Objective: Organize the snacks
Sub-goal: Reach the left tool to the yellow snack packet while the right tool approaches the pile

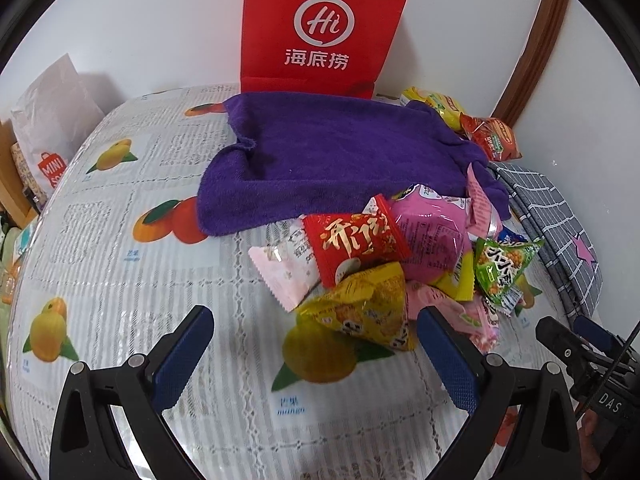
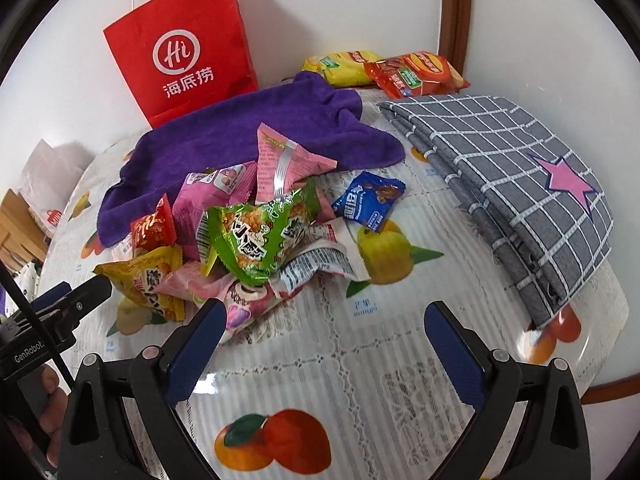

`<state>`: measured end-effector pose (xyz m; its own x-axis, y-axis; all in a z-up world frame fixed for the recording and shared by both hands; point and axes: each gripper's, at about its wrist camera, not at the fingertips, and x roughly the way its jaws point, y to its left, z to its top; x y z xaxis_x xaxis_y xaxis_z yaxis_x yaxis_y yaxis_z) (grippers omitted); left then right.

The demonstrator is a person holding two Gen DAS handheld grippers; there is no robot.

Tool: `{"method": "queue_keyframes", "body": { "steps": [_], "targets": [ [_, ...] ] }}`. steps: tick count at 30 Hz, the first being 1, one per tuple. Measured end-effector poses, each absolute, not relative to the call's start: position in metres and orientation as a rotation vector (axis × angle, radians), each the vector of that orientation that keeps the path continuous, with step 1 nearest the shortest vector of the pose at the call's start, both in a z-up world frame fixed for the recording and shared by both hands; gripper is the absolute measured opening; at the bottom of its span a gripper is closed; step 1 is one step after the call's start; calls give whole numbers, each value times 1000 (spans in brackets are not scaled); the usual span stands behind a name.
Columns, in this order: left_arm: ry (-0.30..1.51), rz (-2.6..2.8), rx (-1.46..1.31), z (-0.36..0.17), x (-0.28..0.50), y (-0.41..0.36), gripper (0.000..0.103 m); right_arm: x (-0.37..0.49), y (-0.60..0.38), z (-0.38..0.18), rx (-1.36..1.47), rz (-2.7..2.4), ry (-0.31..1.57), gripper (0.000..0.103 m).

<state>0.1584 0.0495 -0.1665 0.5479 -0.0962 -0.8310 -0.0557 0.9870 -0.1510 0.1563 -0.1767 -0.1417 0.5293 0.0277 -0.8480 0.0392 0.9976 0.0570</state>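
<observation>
Both grippers spread wide, nothing between the fingers. Left gripper [image 1: 316, 330] hovers low over the fruit-print tablecloth [image 1: 120, 280], its right fingertip just beside the yellow packet [image 1: 364, 312] at the near edge of the snack pile [image 2: 256, 232]. Right gripper [image 2: 324, 320] sits near side of the pile, left fingertip close to a pink wrapper [image 2: 240, 304].

Pile is mid-table, loose heap: red packet [image 1: 354, 242], pink pouch [image 1: 432, 232], green packet [image 2: 256, 236] on top, white wrapper [image 2: 320, 260] under it, blue packet [image 2: 370, 204] just right of the heap and apart from it. Far edge of the heap overlaps the purple towel [image 1: 332, 160].

Two more snacks well apart at the far right against the wall: yellow bag [image 2: 340, 66], orange-red bag [image 2: 420, 72]. Folded grey checked cloth [image 2: 520, 192] on the right. Red paper bag [image 1: 324, 28] stands upright behind the towel.
</observation>
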Motion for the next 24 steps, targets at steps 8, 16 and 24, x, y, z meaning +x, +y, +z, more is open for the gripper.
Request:
{"method": "queue_keyframes", "body": {
  "steps": [8, 16, 24],
  "targets": [
    [1022, -42, -166, -180, 174, 46, 92, 167, -173, -154, 75, 11, 1039, 96],
    [1013, -59, -187, -181, 170, 58, 78, 165, -181, -154, 74, -15, 1014, 95],
    [1024, -87, -216, -178, 173, 61, 78, 167, -187, -158, 113, 10, 1018, 95]
  ]
}}
